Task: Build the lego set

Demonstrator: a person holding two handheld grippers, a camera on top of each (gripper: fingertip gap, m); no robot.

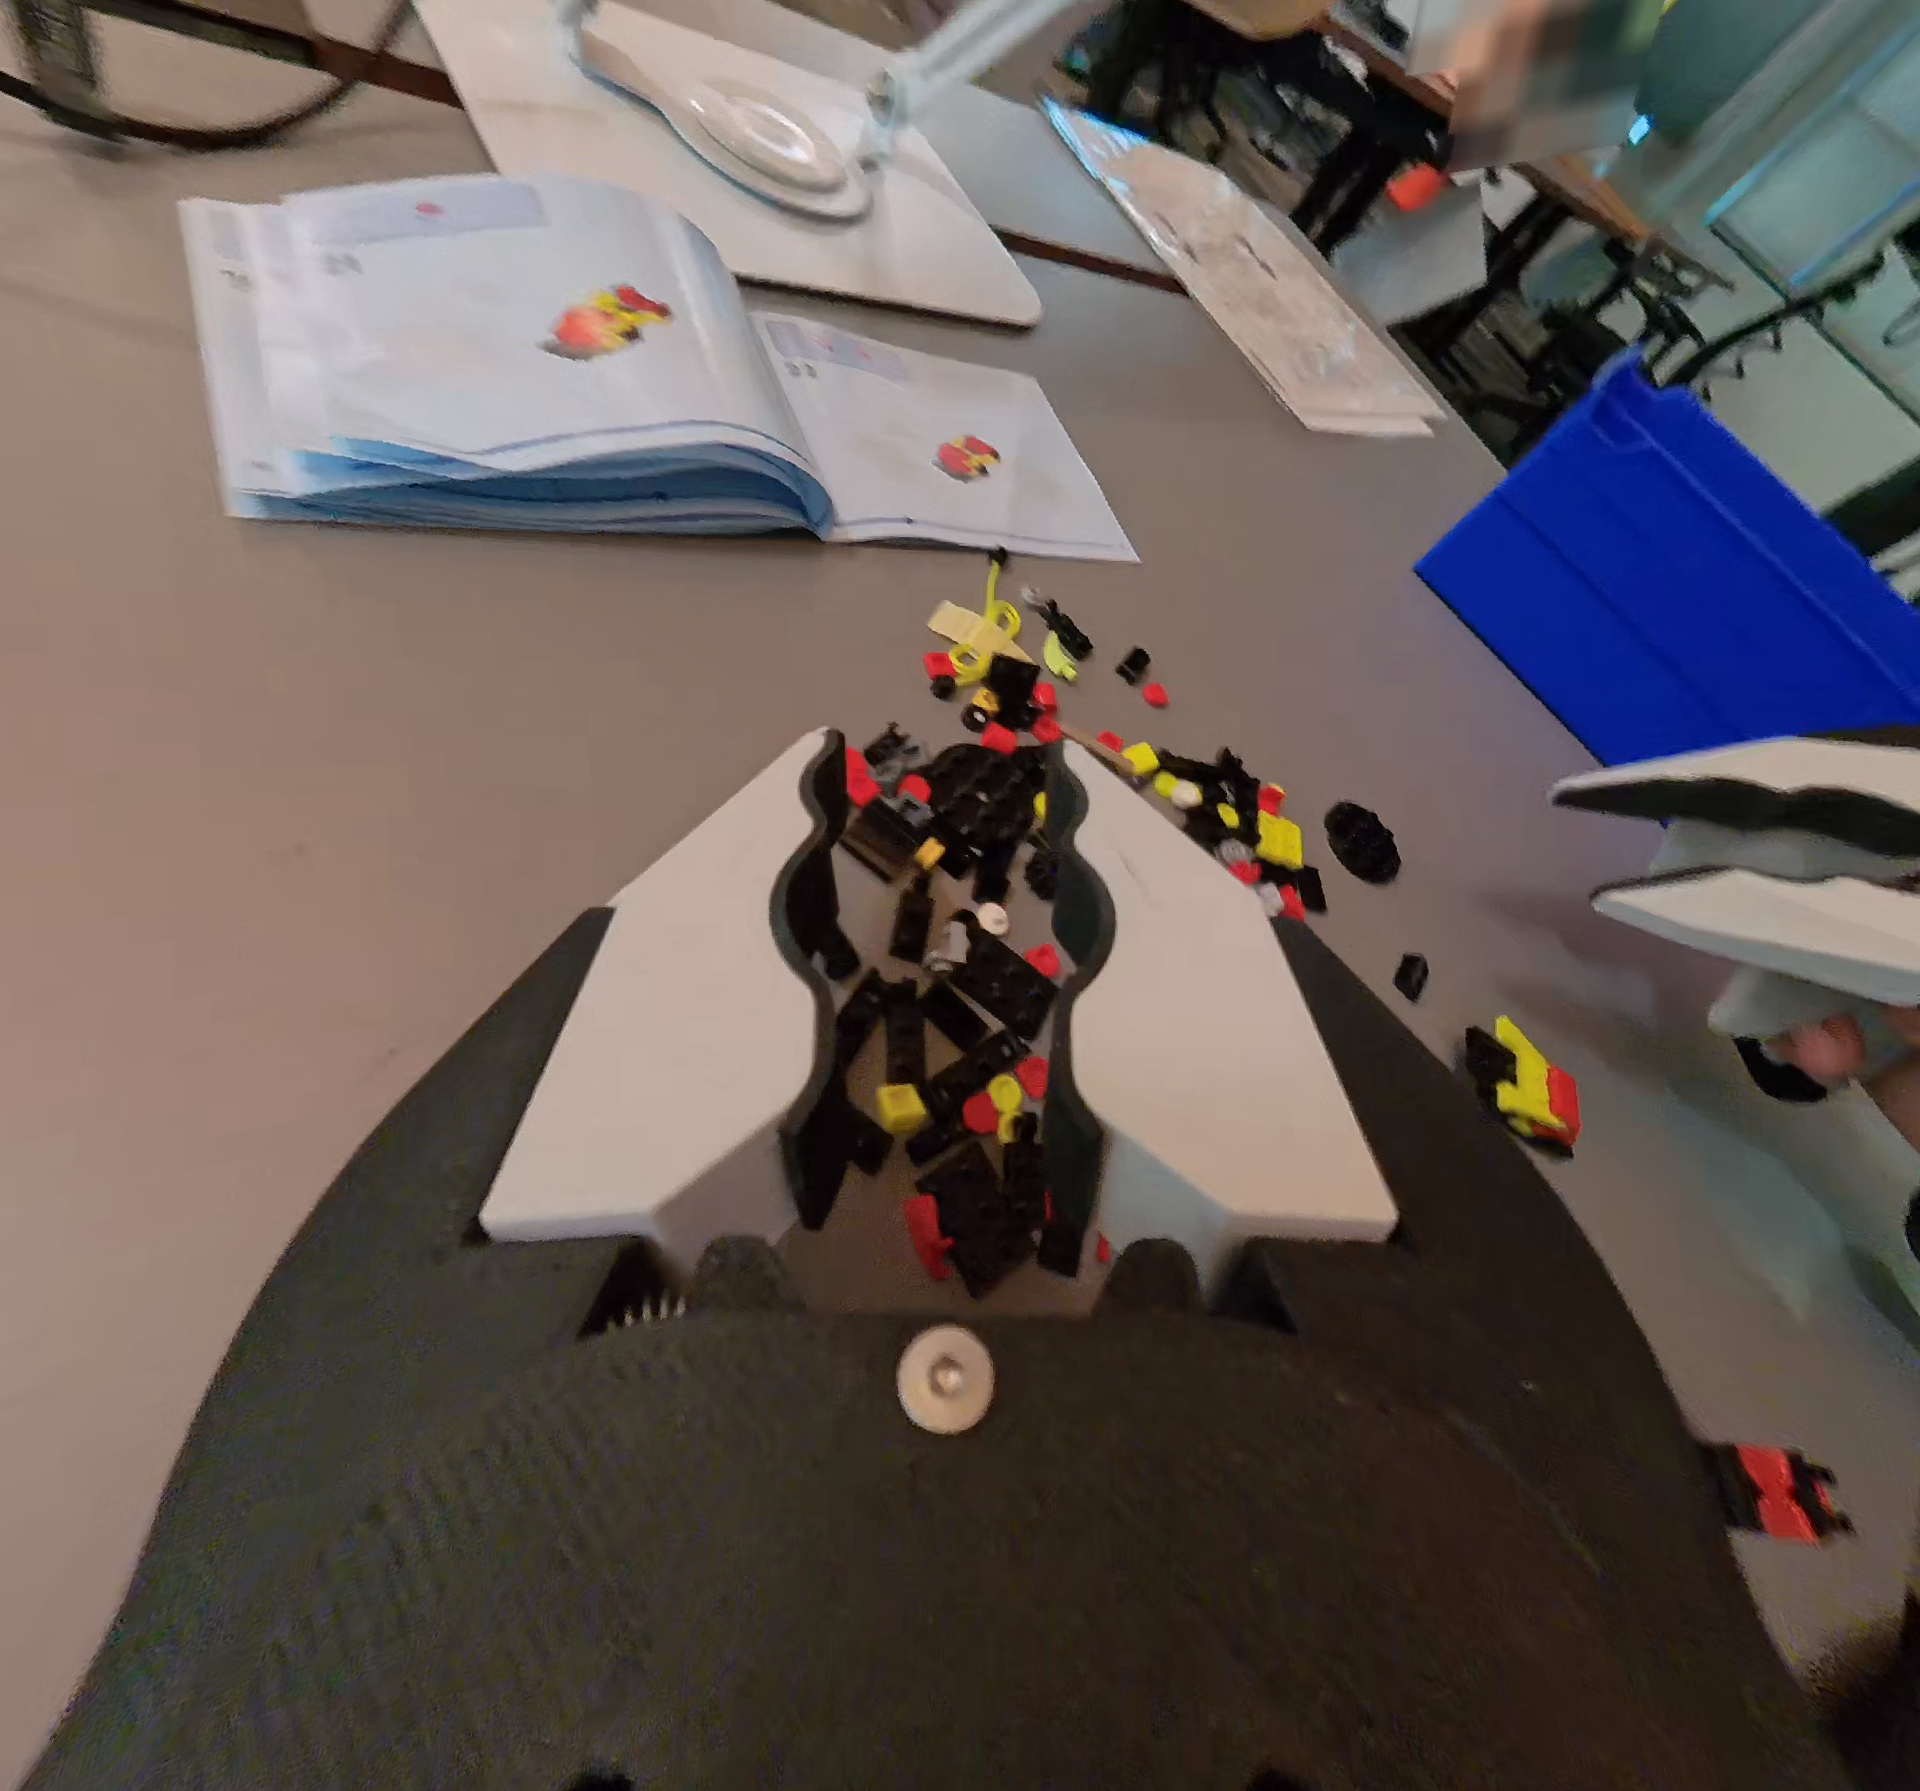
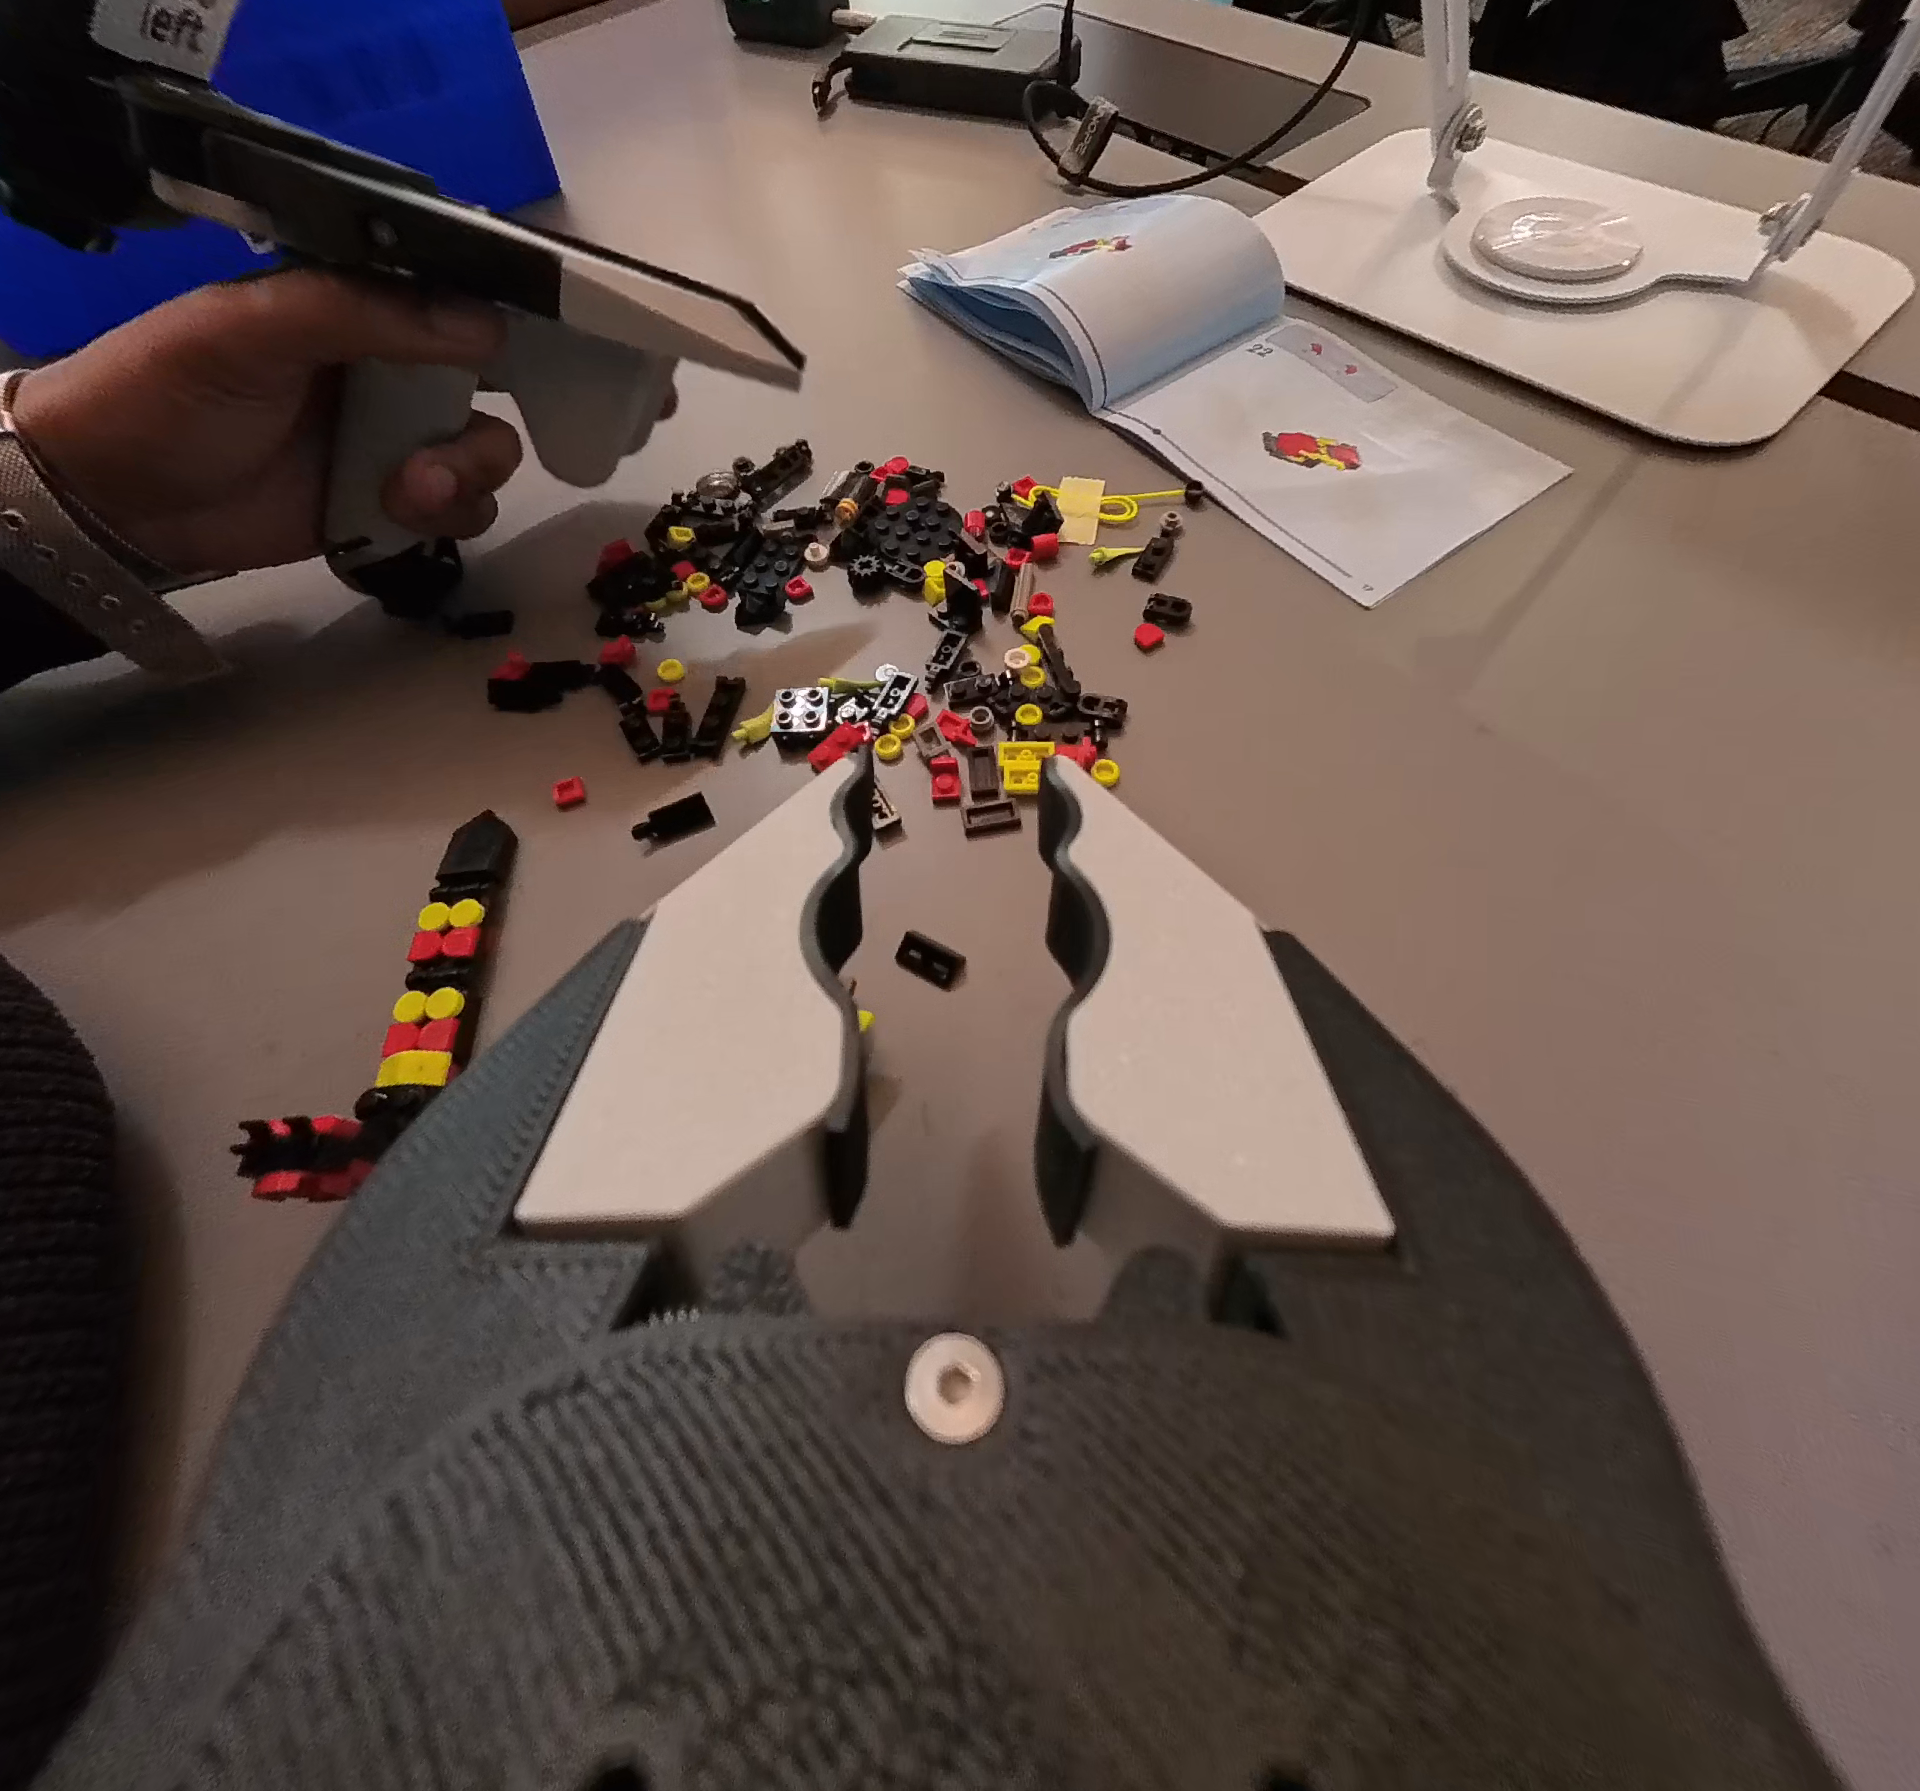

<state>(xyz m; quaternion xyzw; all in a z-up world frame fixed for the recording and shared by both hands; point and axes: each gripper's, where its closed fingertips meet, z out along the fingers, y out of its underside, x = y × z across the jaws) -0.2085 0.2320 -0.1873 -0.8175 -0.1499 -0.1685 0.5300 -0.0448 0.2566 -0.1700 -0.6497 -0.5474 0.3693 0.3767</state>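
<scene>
A pile of small black, red and yellow lego pieces (image 1: 987,910) lies on the grey table (image 1: 312,806). My left gripper (image 1: 943,754) is open and empty, held just above the pile with pieces showing between its fingers. My right gripper (image 2: 954,770) is open and empty at the near edge of the same pile (image 2: 883,619). One small black piece (image 2: 928,959) lies on the table between its fingers. A long part-built strip of black, yellow and red bricks (image 2: 442,983) lies to its left. The left gripper (image 2: 675,318) shows in a hand at upper left.
An open instruction booklet (image 1: 623,370) (image 2: 1195,328) lies beyond the pile. A blue bin (image 1: 1683,557) (image 2: 384,48) stands beside it. A white stand base (image 2: 1558,266) and a black device with cable (image 2: 956,58) sit at the back. The grippers' ends are close to 15 centimetres from one another.
</scene>
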